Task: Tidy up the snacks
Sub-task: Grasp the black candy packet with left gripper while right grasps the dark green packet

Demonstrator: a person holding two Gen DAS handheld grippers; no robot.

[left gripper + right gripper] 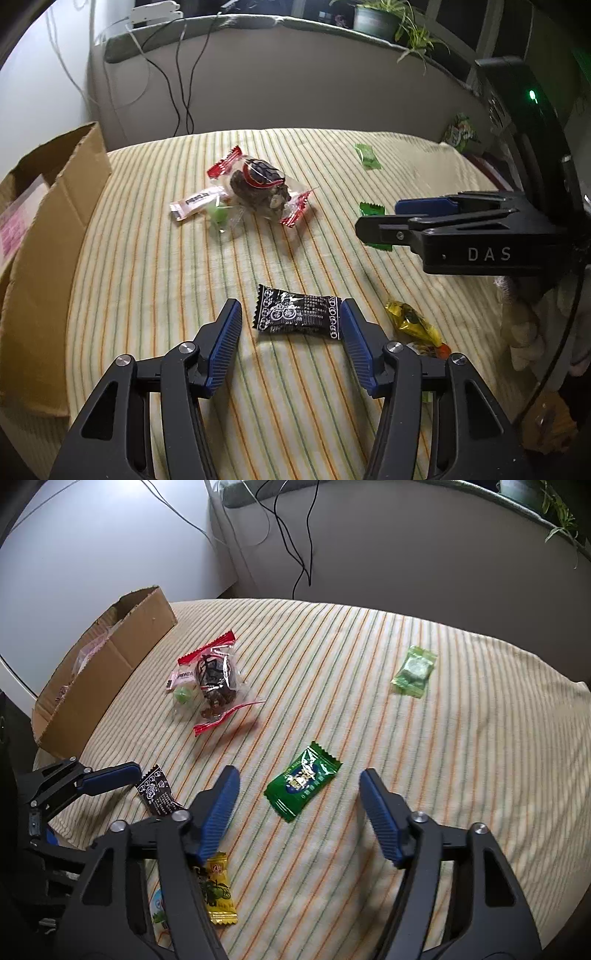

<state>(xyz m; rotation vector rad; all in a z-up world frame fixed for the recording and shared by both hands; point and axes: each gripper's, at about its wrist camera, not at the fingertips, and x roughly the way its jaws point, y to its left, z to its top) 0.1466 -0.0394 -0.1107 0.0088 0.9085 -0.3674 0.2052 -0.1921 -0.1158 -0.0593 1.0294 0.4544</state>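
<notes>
Black packet (298, 313) between open left claw (291, 325) fingers

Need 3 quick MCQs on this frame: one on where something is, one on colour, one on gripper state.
1. Where is the cardboard box?
A. at the left edge of the striped cloth
B. in the middle of the cloth
C. at the right edge of the cloth

2. What colour is the snack packet between the fingers of the left gripper?
A. yellow
B. black
C. pink

3. What state is the right gripper in?
A. shut on the green packet
B. shut on nothing
C. open

Answers:
1 A: both views show the box at the cloth's left border.
2 B: the left wrist view shows a black wrapper with white print.
3 C: the fingers stand wide apart on either side of the green packet, touching nothing.
</notes>
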